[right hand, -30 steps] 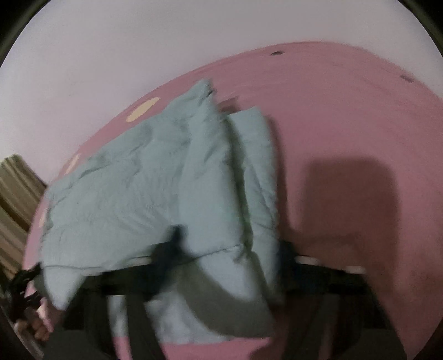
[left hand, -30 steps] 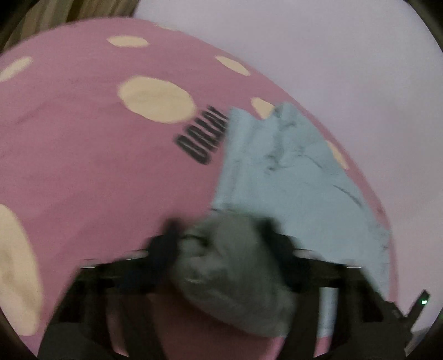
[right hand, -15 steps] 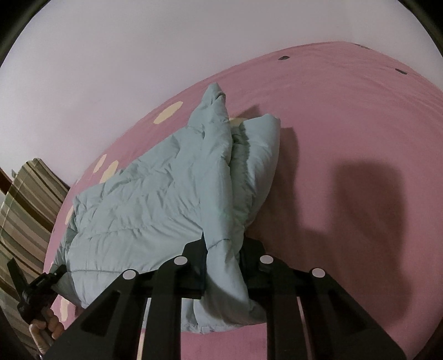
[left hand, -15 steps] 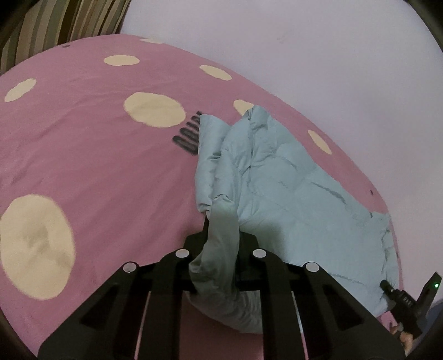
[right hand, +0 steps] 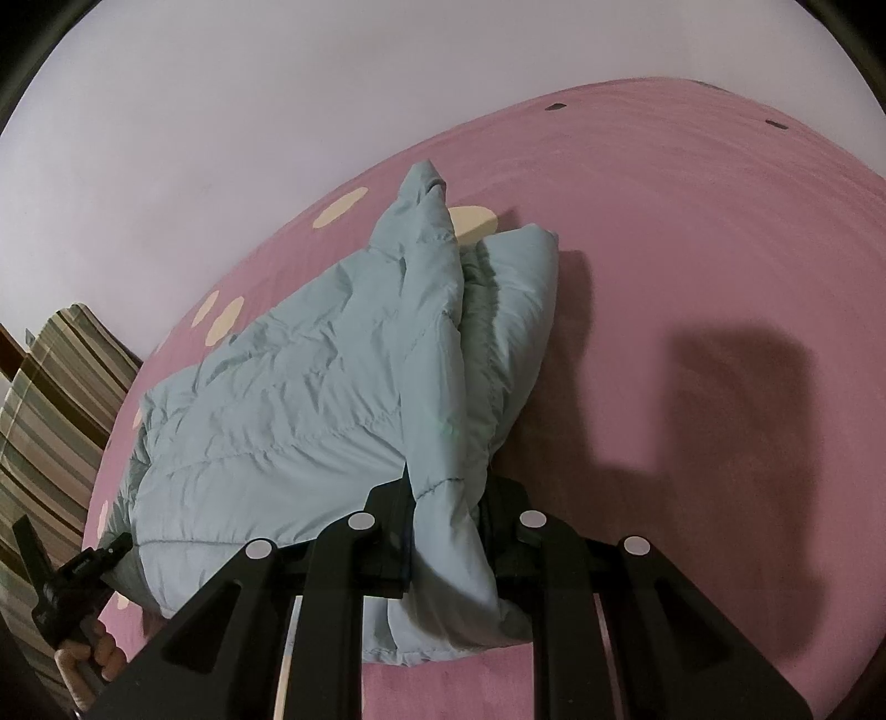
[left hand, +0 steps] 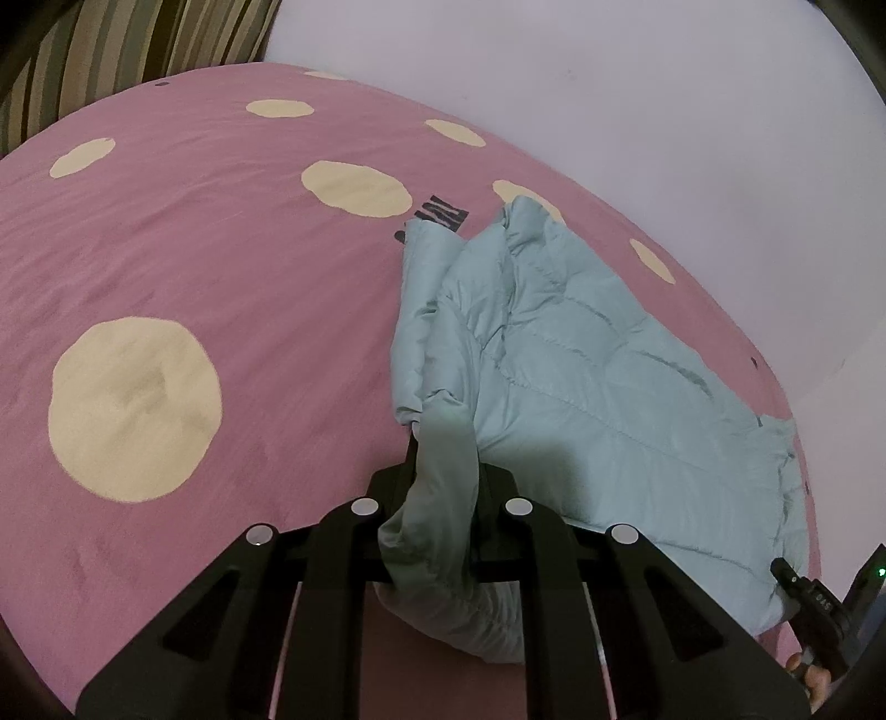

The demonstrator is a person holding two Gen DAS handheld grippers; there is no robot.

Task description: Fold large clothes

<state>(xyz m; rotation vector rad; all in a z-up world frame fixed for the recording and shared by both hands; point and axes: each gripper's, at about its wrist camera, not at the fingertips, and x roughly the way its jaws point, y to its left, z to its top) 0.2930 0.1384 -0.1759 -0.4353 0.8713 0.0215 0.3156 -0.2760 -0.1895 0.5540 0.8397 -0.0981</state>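
Note:
A pale blue quilted puffer jacket [left hand: 581, 376] lies bunched on a pink bedspread [left hand: 221, 266] with cream dots. My left gripper [left hand: 446, 476] is shut on a near corner of the jacket; a fold of fabric is pinched between its black fingers and hangs below them. In the right wrist view the jacket [right hand: 310, 399] stretches away to the left, and my right gripper [right hand: 448, 487] is shut on its other near corner, lifted a little off the bedspread [right hand: 692, 277]. Each gripper shows at the edge of the other's view, held by a hand.
A plain pale wall [left hand: 609, 83] runs behind the bed. A striped cushion [right hand: 50, 410] sits at the bed's left end, also seen as stripes [left hand: 127, 50] in the left wrist view. Black lettering [left hand: 437, 213] on the bedspread peeks out beside the jacket.
Both grippers closed from partly open onto the jacket's near corners, then rose slightly, pulling the fabric up. Over the last half second neither has moved.

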